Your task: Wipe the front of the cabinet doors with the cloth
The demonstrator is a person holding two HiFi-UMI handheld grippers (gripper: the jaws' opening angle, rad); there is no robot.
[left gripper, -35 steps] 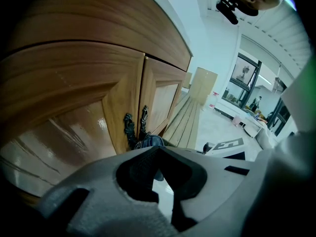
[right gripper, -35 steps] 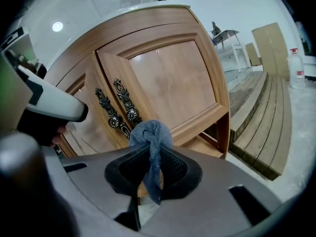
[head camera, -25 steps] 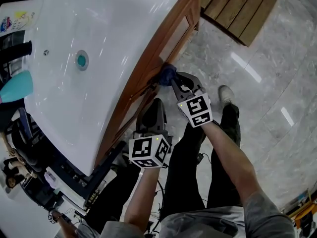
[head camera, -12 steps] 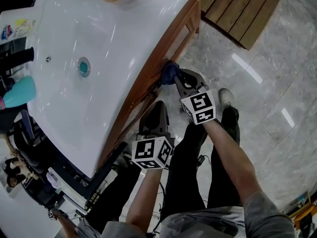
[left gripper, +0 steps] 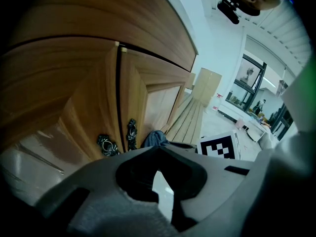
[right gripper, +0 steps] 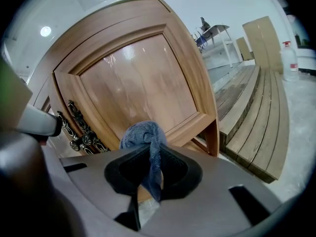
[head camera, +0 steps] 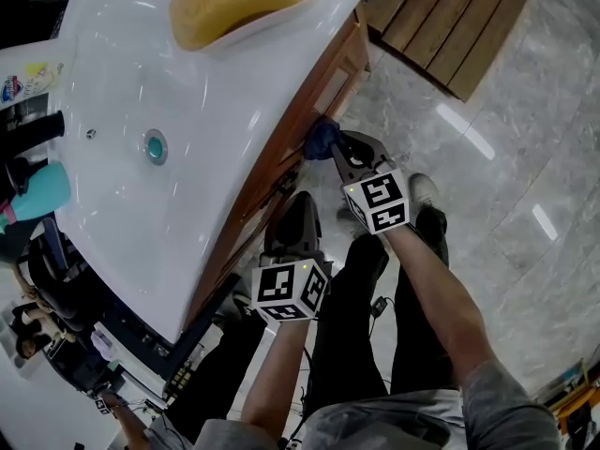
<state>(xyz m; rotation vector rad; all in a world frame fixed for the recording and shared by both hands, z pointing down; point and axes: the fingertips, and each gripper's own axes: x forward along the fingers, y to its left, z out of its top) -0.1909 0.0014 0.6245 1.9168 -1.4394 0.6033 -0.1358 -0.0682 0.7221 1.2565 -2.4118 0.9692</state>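
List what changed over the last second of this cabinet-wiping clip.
The right gripper, shut on the blue cloth, slid it slightly along the cabinet door toward the wooden decking; the head camera shifted too. Nothing was taken or let go. The left gripper stayed low beside the cabinet, jaws shut, empty.

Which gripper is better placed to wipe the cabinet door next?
Right: the right gripper holds the blue cloth at the cabinet door; the left gripper is shut, empty, further back.
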